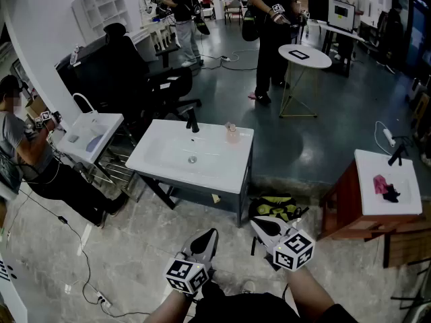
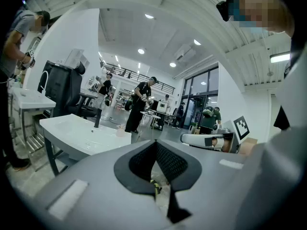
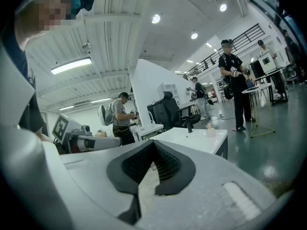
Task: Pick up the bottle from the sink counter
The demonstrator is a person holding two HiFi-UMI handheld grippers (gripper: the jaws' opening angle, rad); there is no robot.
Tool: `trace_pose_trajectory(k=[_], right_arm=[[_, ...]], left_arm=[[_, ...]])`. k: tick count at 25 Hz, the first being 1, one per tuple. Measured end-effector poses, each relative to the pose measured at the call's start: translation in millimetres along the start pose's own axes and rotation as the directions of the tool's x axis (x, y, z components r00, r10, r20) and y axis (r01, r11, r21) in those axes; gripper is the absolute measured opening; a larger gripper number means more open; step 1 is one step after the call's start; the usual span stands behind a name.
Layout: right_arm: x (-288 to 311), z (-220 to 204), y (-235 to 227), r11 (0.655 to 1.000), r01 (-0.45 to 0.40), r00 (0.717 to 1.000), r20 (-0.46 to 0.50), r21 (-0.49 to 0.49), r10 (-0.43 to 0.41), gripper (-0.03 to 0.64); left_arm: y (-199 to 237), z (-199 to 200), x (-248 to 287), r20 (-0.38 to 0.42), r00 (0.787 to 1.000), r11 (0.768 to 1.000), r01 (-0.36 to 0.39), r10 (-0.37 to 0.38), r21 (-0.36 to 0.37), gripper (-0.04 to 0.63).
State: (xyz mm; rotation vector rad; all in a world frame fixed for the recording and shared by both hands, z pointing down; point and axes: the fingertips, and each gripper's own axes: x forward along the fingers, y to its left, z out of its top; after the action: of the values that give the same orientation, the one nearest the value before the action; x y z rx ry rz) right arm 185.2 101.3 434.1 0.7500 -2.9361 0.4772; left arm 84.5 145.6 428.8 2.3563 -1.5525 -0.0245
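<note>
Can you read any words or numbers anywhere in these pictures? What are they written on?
No words or numbers can be read here.
Cube on the left gripper, cube on the right gripper: black-and-white square patterns, no letters.
Bottle on the sink counter: too small to show any label.
Monitor on the far desk: screen too small and blurred to read.

No legible words, brands or numbers anywhere. Only sign-like marks: black-and-white square coded patterns on white cube [image 1: 186, 275] of left tongs [image 1: 211, 235], same on matching cube [image 1: 294, 249] of right tongs [image 1: 258, 223]; no letters.
</note>
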Motion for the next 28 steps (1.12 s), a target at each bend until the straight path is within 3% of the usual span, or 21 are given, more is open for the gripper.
trace_pose_trajectory(k=[28], right_arm=[[35.2, 3.6, -2.7, 1.000, -0.007, 1.000, 0.003, -0.030, 0.007, 0.002]], left_arm=[[32.4, 2.3, -5.2, -0.011, 1.000, 1.000, -0.023, 0.023, -0.002, 0.003]])
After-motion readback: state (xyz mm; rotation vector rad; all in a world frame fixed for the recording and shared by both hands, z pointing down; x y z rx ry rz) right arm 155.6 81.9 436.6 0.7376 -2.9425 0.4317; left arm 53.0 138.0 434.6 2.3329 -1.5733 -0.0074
